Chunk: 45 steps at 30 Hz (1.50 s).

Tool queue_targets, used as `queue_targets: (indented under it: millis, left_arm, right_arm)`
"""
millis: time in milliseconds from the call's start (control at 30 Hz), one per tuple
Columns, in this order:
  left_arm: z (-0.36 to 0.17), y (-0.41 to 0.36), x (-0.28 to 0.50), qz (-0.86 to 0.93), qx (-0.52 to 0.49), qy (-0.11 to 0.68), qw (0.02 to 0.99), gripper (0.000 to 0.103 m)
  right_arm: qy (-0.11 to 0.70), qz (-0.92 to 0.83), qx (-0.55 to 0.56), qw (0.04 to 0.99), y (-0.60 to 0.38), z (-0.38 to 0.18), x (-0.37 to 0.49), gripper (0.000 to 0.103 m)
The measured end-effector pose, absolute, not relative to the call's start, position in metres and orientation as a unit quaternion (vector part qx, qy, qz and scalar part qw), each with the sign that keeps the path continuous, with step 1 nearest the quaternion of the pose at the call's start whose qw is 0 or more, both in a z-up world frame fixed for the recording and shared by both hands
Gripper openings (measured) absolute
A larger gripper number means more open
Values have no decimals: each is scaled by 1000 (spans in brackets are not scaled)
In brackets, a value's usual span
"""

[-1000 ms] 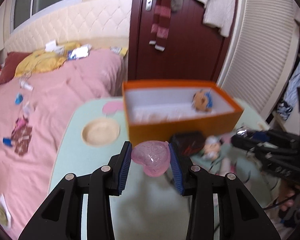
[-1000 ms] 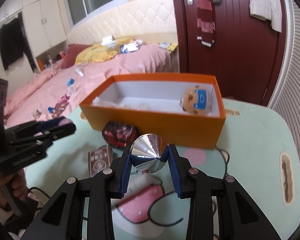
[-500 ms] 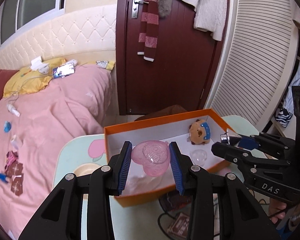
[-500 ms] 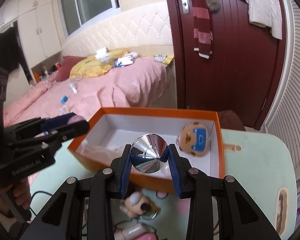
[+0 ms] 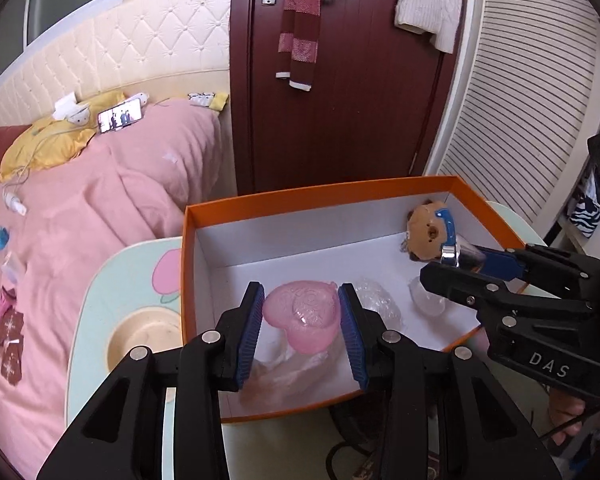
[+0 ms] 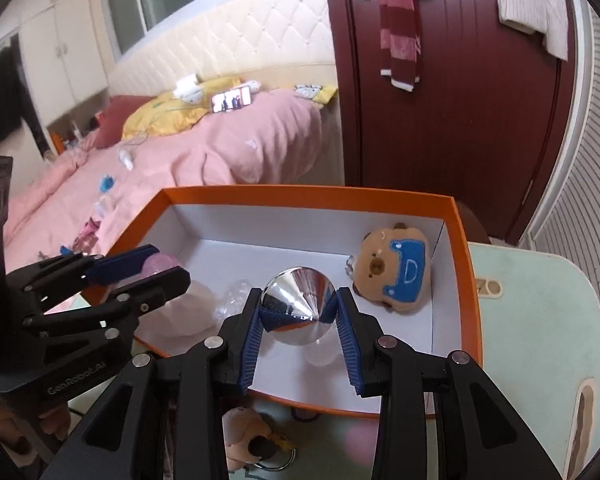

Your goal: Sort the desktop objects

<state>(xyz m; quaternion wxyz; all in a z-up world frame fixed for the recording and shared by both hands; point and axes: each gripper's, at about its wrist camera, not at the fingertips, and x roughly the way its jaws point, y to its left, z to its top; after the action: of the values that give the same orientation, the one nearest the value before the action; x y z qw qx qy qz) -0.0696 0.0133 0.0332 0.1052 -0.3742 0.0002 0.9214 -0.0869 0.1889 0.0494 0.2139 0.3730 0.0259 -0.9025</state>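
Orange box (image 6: 466, 280), bear plush (image 6: 394, 270) inside, clear wrappers (image 5: 378, 300)

The orange box (image 6: 466, 248) stands open-topped, so the way in from above is free. Inside, the white floor is bare along the far wall and middle; the bear plush (image 6: 394, 270) fills the right far corner, and clear plastic pieces (image 5: 378, 302) lie toward the near side. Both tongs hang over the box side by side (each loaded), the left tongs (image 5: 301, 322) near the right tongs (image 6: 299, 322), narrowing the room between them.
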Motion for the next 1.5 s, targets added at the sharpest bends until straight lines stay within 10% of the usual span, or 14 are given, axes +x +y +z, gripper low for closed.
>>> queue_targets:
  millis: [267,467,600,733,1233,1500]
  left_arm:
    - [31,12,-68,923,-368,-1,110,41]
    - [41,14,-57,928,-348,-9,133,71]
    - [60,3,-36,939,-315,-27,134,71]
    - [64,-14,-16,935,-332,-35,121,71]
    - [1,-8,39,890,-449,-39,68,72]
    - [-13,1,45,895,-445,-6,24,102]
  right_arm:
    - [30,-909,359,211,188,46,-86,35]
    - [15,-910,347,226,195,53,-80,43]
    - [-10,-926,307,217,208,71,-62,78]
    - [-22,-934,281,218,223,85,-41,89]
    - [38,-884,444,140,233,23,11,89]
    - [73,-891,432,114,227,10,16,103]
